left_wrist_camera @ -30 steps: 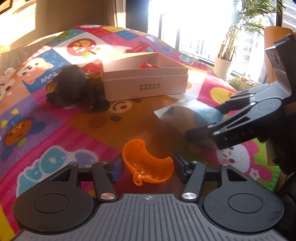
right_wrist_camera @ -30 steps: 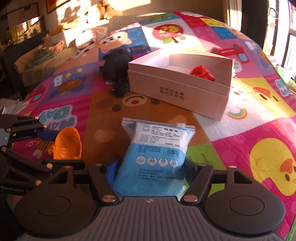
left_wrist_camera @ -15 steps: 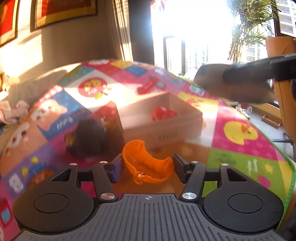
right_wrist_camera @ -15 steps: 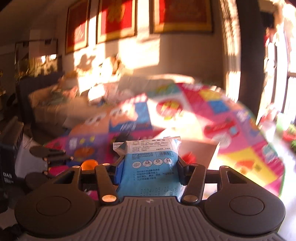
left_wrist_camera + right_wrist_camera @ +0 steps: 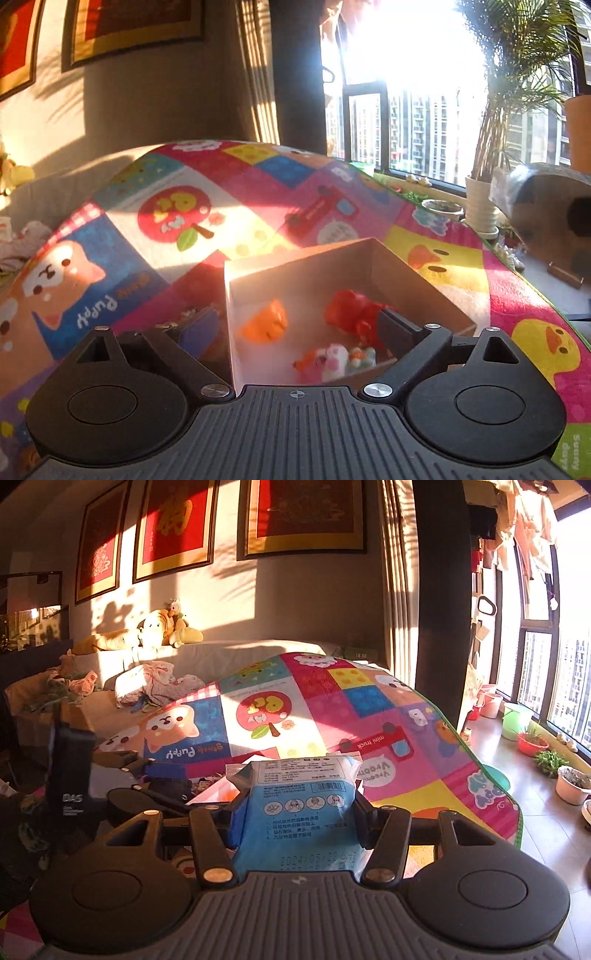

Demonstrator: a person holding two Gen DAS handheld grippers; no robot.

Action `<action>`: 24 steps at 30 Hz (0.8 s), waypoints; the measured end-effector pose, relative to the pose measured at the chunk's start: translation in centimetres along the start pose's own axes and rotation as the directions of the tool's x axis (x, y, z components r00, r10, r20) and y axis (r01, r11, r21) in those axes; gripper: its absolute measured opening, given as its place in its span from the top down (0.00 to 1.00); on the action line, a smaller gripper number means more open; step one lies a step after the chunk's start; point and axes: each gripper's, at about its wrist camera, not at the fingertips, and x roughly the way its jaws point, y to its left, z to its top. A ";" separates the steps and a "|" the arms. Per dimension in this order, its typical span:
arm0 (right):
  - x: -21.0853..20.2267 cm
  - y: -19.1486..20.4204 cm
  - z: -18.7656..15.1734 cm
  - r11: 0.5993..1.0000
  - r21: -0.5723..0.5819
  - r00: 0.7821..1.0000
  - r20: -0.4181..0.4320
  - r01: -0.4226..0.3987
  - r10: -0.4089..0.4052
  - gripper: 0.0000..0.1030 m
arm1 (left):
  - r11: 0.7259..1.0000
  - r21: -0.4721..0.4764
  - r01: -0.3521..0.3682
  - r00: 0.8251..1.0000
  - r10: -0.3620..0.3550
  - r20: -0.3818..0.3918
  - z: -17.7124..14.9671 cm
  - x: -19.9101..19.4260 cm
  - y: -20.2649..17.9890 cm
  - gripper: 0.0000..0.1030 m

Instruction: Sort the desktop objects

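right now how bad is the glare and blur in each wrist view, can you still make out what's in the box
Left wrist view: the window is blown out white and low sun washes the box wall, and the orange piece, red toy and small figure inside are soft with blur. Right wrist view: sharper, warm light with long wall shadows; the blue packet reads clearly, edges bowed by the fisheye.

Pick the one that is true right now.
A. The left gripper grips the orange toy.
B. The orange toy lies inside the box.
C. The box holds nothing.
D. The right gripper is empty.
B: the orange toy lies on the floor of the box, clear of the open left gripper.
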 end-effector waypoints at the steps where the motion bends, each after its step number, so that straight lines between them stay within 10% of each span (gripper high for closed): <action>1: 0.7 -0.2 0.0 1.000 0.000 1.000 -0.011 0.002 -0.002 0.47 | 1.000 -0.005 -0.002 1.000 0.002 -0.010 -0.9 -0.3 0.3 0.06; 17: 18.3 0.0 3.0 0.980 0.195 0.974 -0.209 -0.045 0.086 0.47 | 0.962 -0.089 0.259 0.962 -0.265 -0.065 -4.2 -0.8 0.2 0.03; 24: 23.0 0.1 2.2 0.958 0.287 0.973 -0.218 -0.012 0.077 0.39 | 0.995 -0.037 0.094 0.992 -0.097 -0.080 -5.3 -3.1 0.3 0.03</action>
